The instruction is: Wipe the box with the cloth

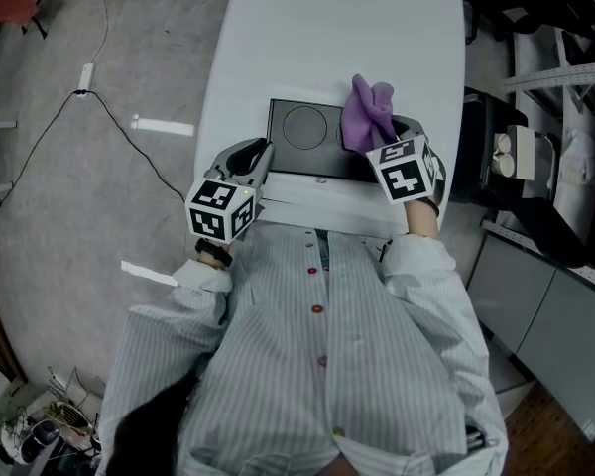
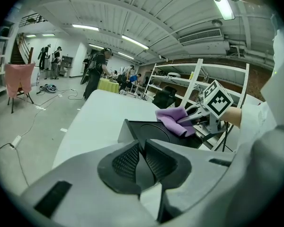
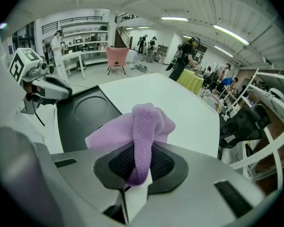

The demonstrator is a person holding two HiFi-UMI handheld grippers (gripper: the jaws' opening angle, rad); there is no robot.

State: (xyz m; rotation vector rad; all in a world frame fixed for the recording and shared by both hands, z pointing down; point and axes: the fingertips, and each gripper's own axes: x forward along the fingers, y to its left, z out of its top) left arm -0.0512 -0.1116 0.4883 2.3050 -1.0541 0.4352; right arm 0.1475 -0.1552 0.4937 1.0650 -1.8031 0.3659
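Flat black box with a round recess in its lid [image 1: 302,132] sits on the white table [image 1: 327,28], close to the near edge and right in front of the person. Lid faces up, nothing on it except at the right end.

Fuzzy purple cloth [image 1: 367,115] is bunched up over the right end of the box, at the rim of the recess. From the left gripper view its lower folds look to be lying on the lid. Can't confirm real pressure.

Right gripper [image 1: 379,145] has the cloth: a thick fold runs straight between its ribbed black pads [image 3: 163,164], which are clamped on it, and the rest billows out ahead of the tips. Tips sit over the box's right near corner.

Left gripper [image 1: 261,155] is at the box's left near corner, just beside the box; contact unclear. Its pads [image 2: 125,162] are pressed together at the tips with nothing between them, and the box lies just past them.

Step, my read: cloth is gripped and positioned at the box, and the wipe itself is at or near its start. Most of the lid is uncovered, so I see no sign of progress across it.

Next move needs:
- the right gripper pressing the bunch flat onto the lid and dragging it left across the recess, without losing the pinch
- the left gripper bracing the left edge, since the box looks light and will likely slide under a sideways stroke
- watch the bunched cloth: only a small patch will touch unless it is pushed down
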